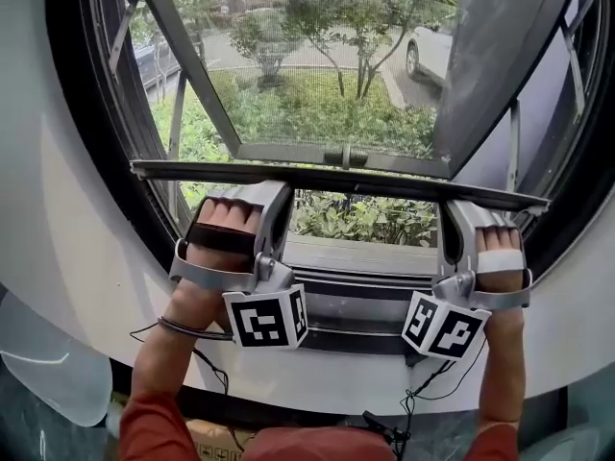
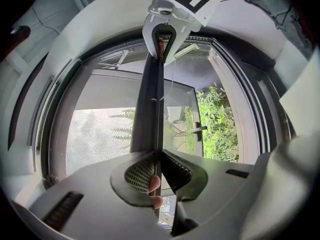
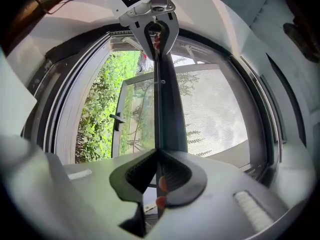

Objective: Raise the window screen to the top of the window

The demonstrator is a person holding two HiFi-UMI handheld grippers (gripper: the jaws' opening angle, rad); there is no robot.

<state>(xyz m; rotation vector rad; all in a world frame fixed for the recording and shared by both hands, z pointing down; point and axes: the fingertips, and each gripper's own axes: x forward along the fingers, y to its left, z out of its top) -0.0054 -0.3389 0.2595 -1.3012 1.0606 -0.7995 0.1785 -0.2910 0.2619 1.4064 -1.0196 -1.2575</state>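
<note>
- window screen [image 1: 317,104]: fine mesh across upper centre of the head view. its dark bottom bar [image 1: 336,178] lies level across mid frame, w/ an open gap and plants under it, so prob. well short of the top.
- handling, my guess: light overall. mesh is soft & easy to dent or tear, so keep off it. bar is stiff but thin & long, so it likely racks or jams in the side tracks if one end leads. lift both ends evenly.
- best hold = the bar itself, one grip toward each end, as it is now.
- left gripper [image 1: 272,198]: fingers [image 2: 140,173] clenched on the bar's edge, left of centre.
- right gripper [image 1: 459,209]: fingers [image 3: 177,174] likewise clamped on the bar, right of centre.
- around: dark window frame [image 1: 72,161] at the sides, sill [image 1: 356,253] lower centre, and a glass sash swung outward w/ its handle [image 1: 346,155] just above the bar.
</note>
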